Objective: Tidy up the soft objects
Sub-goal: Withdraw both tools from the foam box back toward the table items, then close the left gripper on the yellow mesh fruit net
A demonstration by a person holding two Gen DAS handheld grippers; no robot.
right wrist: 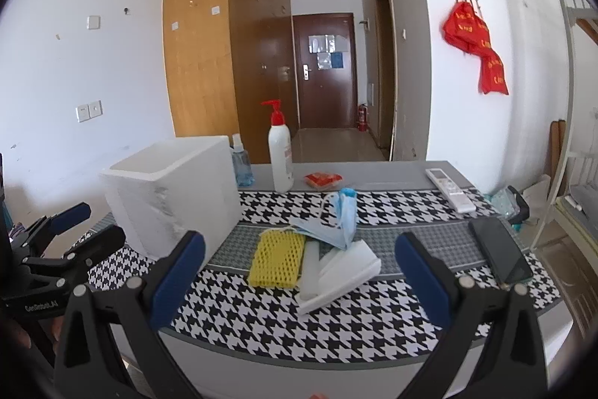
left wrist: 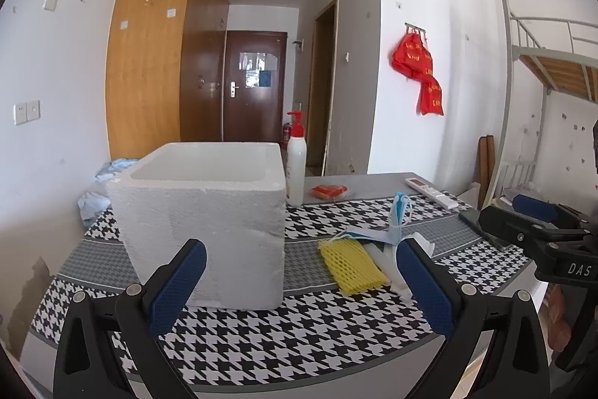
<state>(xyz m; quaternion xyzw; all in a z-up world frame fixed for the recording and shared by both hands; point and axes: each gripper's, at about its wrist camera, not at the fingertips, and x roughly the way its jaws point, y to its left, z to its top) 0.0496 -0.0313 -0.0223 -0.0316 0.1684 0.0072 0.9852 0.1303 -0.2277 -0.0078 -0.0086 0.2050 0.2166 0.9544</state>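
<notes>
A white foam box (left wrist: 202, 219) stands open-topped on the houndstooth tablecloth (left wrist: 299, 331); it also shows in the right wrist view (right wrist: 168, 193). Right of it lie a yellow foam net (left wrist: 351, 266) (right wrist: 276, 258), a blue face mask (left wrist: 388, 227) (right wrist: 332, 223) and white foam sheets (right wrist: 336, 275). My left gripper (left wrist: 299, 290) is open and empty, in front of the box. My right gripper (right wrist: 299, 285) is open and empty, in front of the soft pile. Each gripper shows at the other view's edge.
A white pump bottle (right wrist: 280, 156) with a red top, a blue sanitizer bottle (right wrist: 241, 161) and a red packet (right wrist: 323, 179) stand at the table's back. A white remote (right wrist: 450, 189) and a black phone (right wrist: 501, 255) lie at the right. A bunk bed (left wrist: 553, 70) stands right.
</notes>
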